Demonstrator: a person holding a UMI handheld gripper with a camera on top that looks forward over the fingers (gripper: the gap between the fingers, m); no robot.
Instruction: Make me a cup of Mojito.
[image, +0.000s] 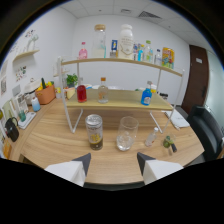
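On the wooden table, left to right:

Far left: a dark mug (11, 131) sits at the table (55, 145) edge, with small jars and a tray behind it near the wall.
Back left: an orange pot (46, 93) holds green and yellow items, beside a small green plant (72, 79).
Rack: a two-level wooden shelf (117, 100) on thin white metal legs spans the middle; its front legs stand just behind the can and glass.
Lower shelf: a red bottle (81, 93), a clear bottle (103, 91) with an orange cap, and a blue bottle (146, 96).
Upper shelf: a row of tall bottles and cartons, too small to tell apart.
Can: a metal can (94, 132) stands upright ahead of the left finger.
Glass: a clear, round glass (126, 133) stands just right of the can, apart from it, ahead of the gap between the fingers.
Right of glass: a small clear bottle (151, 137), then something small, green and dark (169, 144).
Far right: a black chair (207, 130) by the table edge, a dark door behind.
Open room: bare wood lies between the fingers and the can and glass.
Gripper (113, 161): jaws wide apart, holding nothing.
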